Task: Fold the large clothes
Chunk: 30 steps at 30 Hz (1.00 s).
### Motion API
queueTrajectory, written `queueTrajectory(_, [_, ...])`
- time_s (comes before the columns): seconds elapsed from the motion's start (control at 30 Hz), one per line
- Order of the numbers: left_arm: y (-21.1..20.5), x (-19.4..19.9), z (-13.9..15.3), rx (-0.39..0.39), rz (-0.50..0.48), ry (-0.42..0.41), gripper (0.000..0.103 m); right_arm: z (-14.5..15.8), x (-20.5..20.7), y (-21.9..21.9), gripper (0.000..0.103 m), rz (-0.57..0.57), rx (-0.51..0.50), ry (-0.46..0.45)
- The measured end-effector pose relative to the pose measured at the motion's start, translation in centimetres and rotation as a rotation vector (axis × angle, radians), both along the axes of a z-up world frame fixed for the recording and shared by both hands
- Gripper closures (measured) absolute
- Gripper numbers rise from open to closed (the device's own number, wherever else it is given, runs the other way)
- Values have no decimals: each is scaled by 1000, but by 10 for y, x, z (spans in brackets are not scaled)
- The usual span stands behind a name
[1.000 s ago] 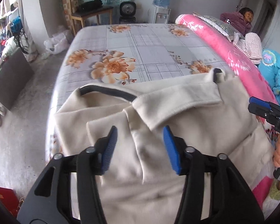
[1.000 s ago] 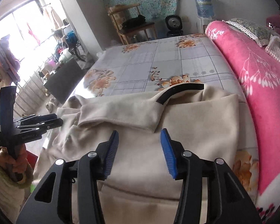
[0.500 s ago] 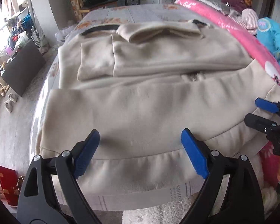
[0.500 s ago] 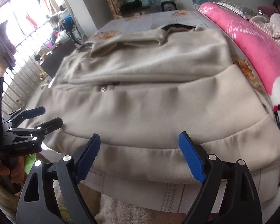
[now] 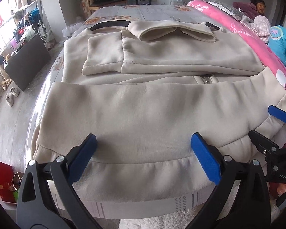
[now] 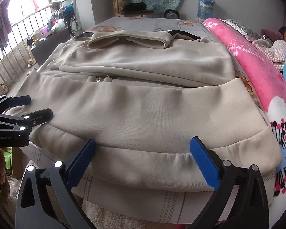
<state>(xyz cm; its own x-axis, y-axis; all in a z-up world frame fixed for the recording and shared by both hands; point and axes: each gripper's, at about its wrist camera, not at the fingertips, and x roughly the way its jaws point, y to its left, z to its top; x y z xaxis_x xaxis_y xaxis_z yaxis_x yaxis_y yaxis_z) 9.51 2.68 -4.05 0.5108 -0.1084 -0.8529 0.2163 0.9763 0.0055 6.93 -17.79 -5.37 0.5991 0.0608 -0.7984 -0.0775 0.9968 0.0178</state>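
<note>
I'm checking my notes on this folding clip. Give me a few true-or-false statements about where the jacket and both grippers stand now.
1. Both grippers are open. True: the left gripper and right gripper hold nothing.
2. The jacket hangs from a chair. False: it lies on the bed.
3. The jacket's sleeves are folded across its body. True.
4. The jacket is red. False: it is beige.
5. A pink blanket lies to the jacket's right. True.

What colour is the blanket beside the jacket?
Pink with white floral print, the blanket shows best in the right wrist view.
</note>
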Motion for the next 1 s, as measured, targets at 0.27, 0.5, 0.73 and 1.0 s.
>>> queueTrajectory(0.27, [0, 0, 0, 2, -12, 6, 7, 0, -2, -1, 6, 25, 2, 1])
queueTrajectory(0.5, [1, -4, -1, -7, -5, -22, 7, 28, -1, -7, 6, 22, 56, -64])
queueTrajectory(0.73, [1, -4, -1, -9, -2, -27, 7, 12, 17, -2, 6, 23, 58, -46])
queueTrajectory(1.0, [6, -1, 2, -35, -29, -5, 7, -2, 16, 3, 6, 34, 33, -48])
